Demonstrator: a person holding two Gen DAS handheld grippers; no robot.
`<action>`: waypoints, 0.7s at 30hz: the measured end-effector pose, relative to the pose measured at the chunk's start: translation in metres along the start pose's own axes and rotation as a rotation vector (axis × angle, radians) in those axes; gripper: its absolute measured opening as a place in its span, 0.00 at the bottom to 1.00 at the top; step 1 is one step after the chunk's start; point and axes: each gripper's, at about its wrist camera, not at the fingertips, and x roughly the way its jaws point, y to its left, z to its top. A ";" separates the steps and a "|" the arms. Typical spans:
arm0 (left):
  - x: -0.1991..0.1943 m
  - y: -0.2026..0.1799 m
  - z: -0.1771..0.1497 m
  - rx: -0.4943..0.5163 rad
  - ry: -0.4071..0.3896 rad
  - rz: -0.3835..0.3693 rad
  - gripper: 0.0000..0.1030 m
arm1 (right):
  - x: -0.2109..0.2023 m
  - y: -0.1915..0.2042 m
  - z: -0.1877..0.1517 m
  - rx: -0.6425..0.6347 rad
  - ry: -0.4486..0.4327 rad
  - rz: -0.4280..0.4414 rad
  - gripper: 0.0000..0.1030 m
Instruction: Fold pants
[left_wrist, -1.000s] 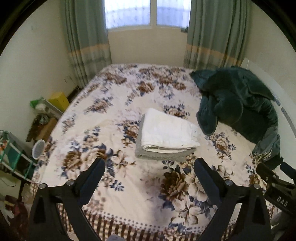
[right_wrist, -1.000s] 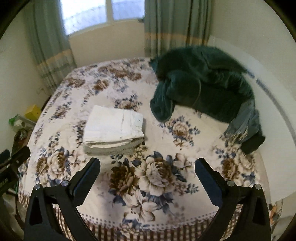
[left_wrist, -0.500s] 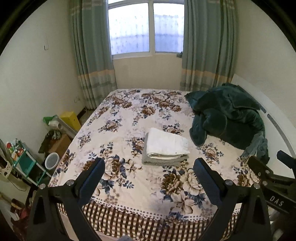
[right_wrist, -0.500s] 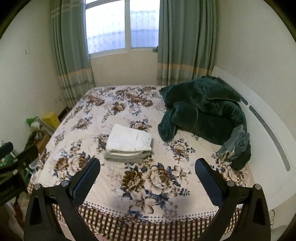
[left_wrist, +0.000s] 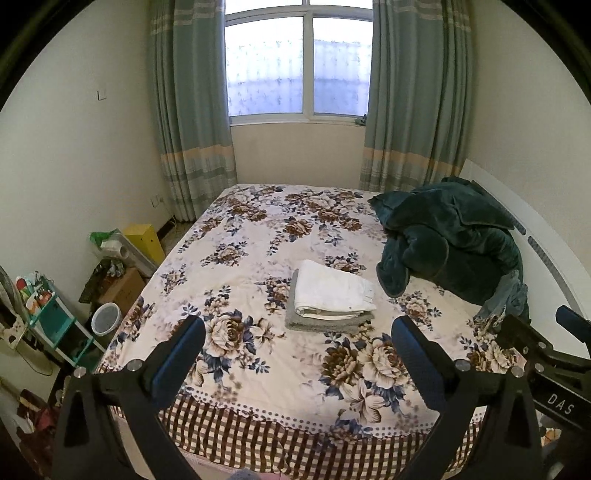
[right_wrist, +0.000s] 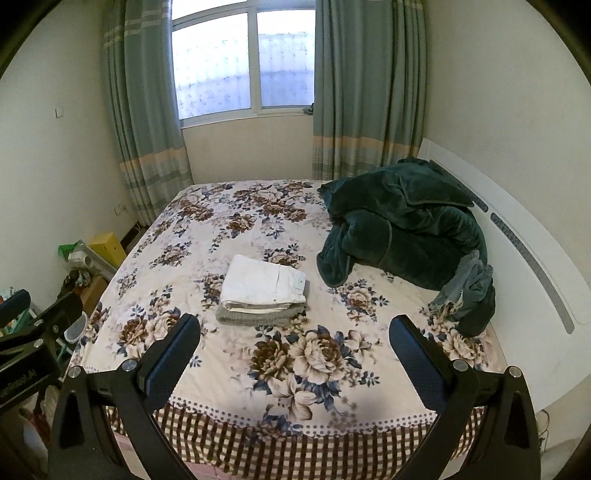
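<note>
Folded white pants (left_wrist: 332, 293) lie on top of a folded grey garment (left_wrist: 325, 322) in the middle of the floral bed (left_wrist: 258, 236); the stack also shows in the right wrist view (right_wrist: 264, 284). My left gripper (left_wrist: 297, 354) is open and empty, held back past the foot of the bed, well short of the stack. My right gripper (right_wrist: 293, 352) is open and empty, also back beyond the bed's foot edge. The right gripper shows at the right edge of the left wrist view (left_wrist: 546, 354).
A dark green blanket (left_wrist: 450, 240) is heaped at the right side of the bed, with a blue-grey garment (right_wrist: 465, 291) by it. A white headboard (right_wrist: 517, 236) runs along the right. Boxes, a shelf and a bin (left_wrist: 106, 318) crowd the floor at left.
Both grippers have pulled back and up from the bed, so the stack looks smaller and the window and whole room show. The stack has not moved.
</note>
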 end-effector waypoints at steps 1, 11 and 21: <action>-0.002 0.000 -0.001 -0.002 0.001 0.001 1.00 | -0.004 0.002 -0.001 -0.002 -0.003 -0.004 1.00; -0.006 0.006 -0.001 -0.010 -0.005 0.011 1.00 | -0.015 0.003 -0.005 -0.002 -0.005 0.000 1.00; -0.009 0.008 -0.002 -0.013 -0.004 0.017 1.00 | -0.014 0.001 0.000 -0.018 0.005 0.020 1.00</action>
